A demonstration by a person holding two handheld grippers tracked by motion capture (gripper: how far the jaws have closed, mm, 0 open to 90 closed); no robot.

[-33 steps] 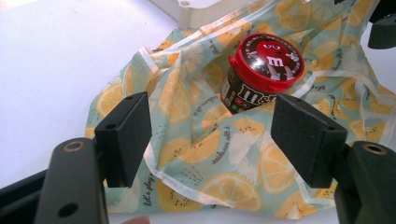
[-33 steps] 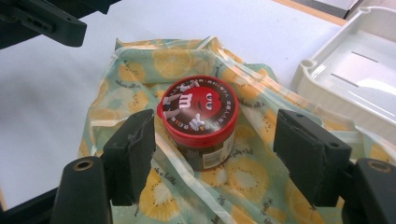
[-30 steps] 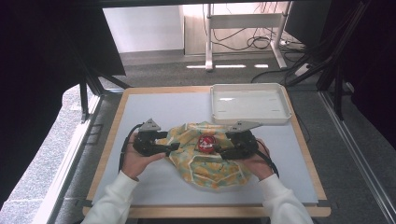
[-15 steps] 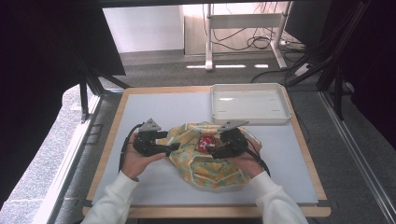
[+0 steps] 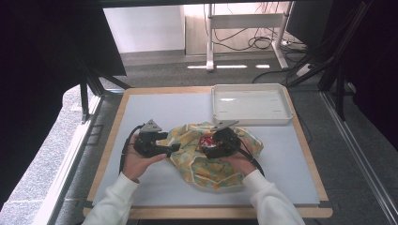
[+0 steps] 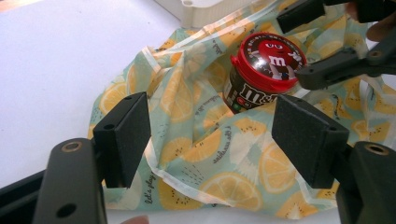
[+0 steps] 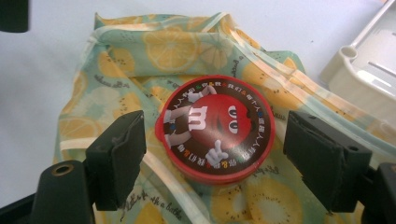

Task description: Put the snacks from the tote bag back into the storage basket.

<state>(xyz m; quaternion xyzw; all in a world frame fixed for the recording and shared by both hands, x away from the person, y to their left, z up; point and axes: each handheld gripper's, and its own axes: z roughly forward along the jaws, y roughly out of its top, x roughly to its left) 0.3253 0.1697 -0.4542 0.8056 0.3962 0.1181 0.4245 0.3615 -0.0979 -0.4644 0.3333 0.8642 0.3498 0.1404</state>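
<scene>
Right gripper (image 7: 212, 154) over the candy jar (image 7: 215, 128) — jaws just opened, apart, flanking its red lid (no contact). Left gripper (image 6: 219, 135) jaws apart over the lemon-print cloth (image 6: 187, 140) on the counter (image 5: 150, 112).

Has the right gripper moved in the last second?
Yes. Measured against the white tray, the right gripper has slid left in the high view, over the red-lidded jar on the lemon cloth. Its fingers have just been opening, with the jar between them.

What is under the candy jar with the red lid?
The candy jar stands on the lemon-print cloth, which lies on the white table. Its base and the table beneath are covered.
</scene>
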